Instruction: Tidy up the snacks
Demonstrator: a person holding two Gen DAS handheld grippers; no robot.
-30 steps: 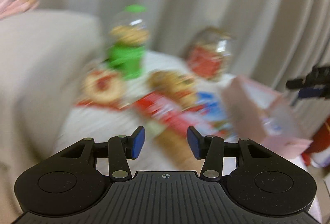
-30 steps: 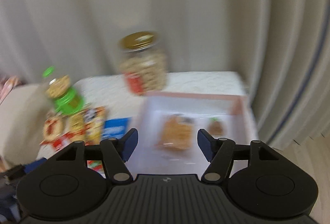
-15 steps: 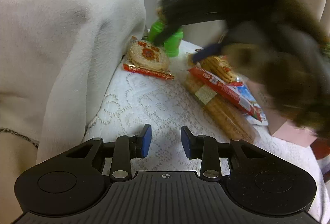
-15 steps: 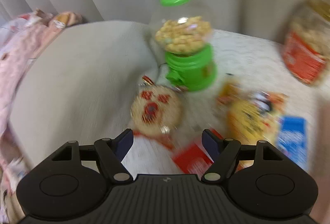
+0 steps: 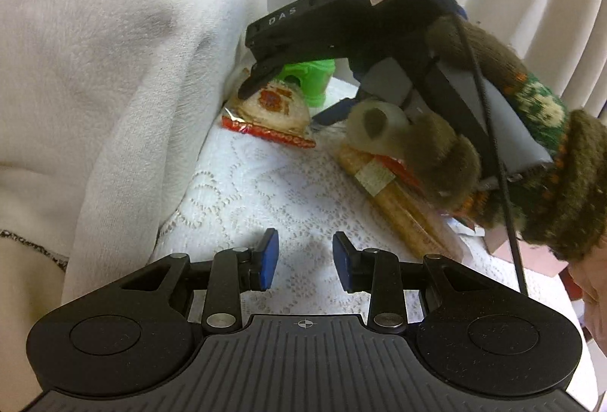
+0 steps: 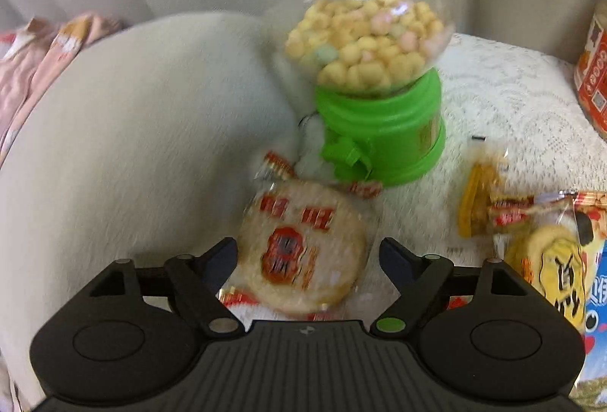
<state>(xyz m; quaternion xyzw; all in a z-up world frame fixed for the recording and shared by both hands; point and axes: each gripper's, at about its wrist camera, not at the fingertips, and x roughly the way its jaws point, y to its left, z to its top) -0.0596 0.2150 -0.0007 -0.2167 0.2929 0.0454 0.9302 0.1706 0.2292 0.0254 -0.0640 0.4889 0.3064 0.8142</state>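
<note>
Now the right gripper [image 6: 307, 252] has its jaws wide, having just been opening, straddling the round rice cracker packet [image 6: 303, 256] at lower centre without pressing it. Behind stands the green candy dispenser [image 6: 373, 70]. Pointing steeply down, its body reads "DAS". The left gripper [image 5: 305, 262] hangs half-open over the lace-covered bench [image 5: 265, 192], empty.

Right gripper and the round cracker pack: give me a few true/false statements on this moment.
1. The right gripper is open around the round cracker pack. True; its jaws have just been opening.
2. The left gripper holds a long biscuit pack. False: it is open over the lace cloth, holding nothing.
3. The green dispenser lies tipped over. False: it stands upright.
4. The dispenser stands just behind the cracker pack. True.
</note>
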